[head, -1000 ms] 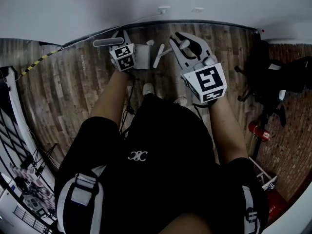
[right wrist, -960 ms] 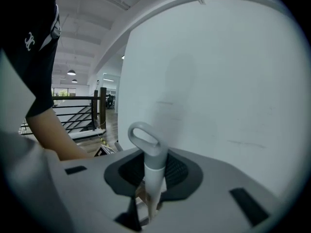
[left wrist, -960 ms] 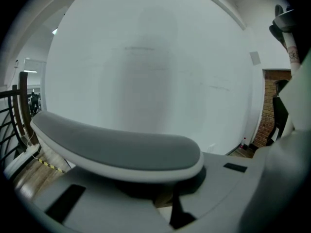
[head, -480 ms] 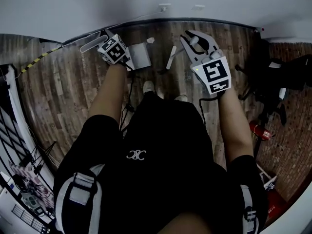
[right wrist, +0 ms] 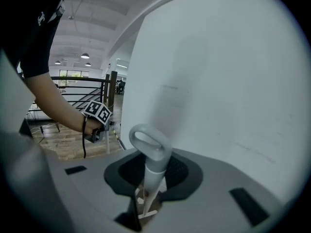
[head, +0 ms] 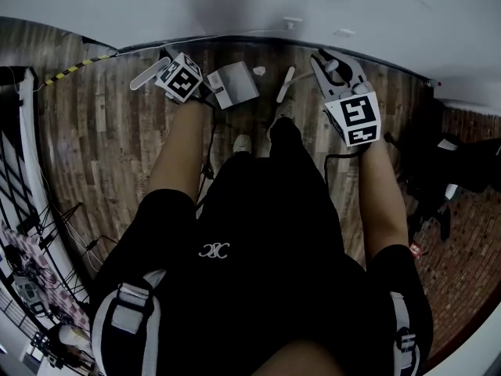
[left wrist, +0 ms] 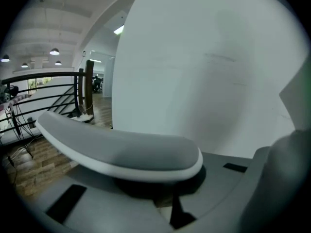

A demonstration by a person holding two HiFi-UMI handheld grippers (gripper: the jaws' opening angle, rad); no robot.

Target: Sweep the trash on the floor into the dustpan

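In the head view my left gripper (head: 174, 67) is shut on the grey, white-edged handle (head: 148, 75) of a long-handled dustpan. The grey dustpan (head: 232, 84) rests on the wood floor near the wall. That handle (left wrist: 121, 149) lies across the left gripper (left wrist: 170, 210) in its own view. My right gripper (head: 332, 63) is shut on the broom handle (right wrist: 149, 154), whose loop end stands above the jaws of the right gripper (right wrist: 146, 205). The white broom head (head: 285, 83) sits just right of the dustpan. A small white scrap of trash (head: 258, 70) lies between them.
A white wall (head: 250, 6) runs along the far side, with a cable at its base. Yellow-black tape (head: 72, 74) marks the floor at left, beside a black railing (head: 23, 171). Dark equipment (head: 462, 159) stands at right. The person's shoe (head: 242, 142) is behind the dustpan.
Both grippers have spread apart, the left going left and the right going right. The dustpan and broom head sit farther apart. The person has stepped closer to the wall.
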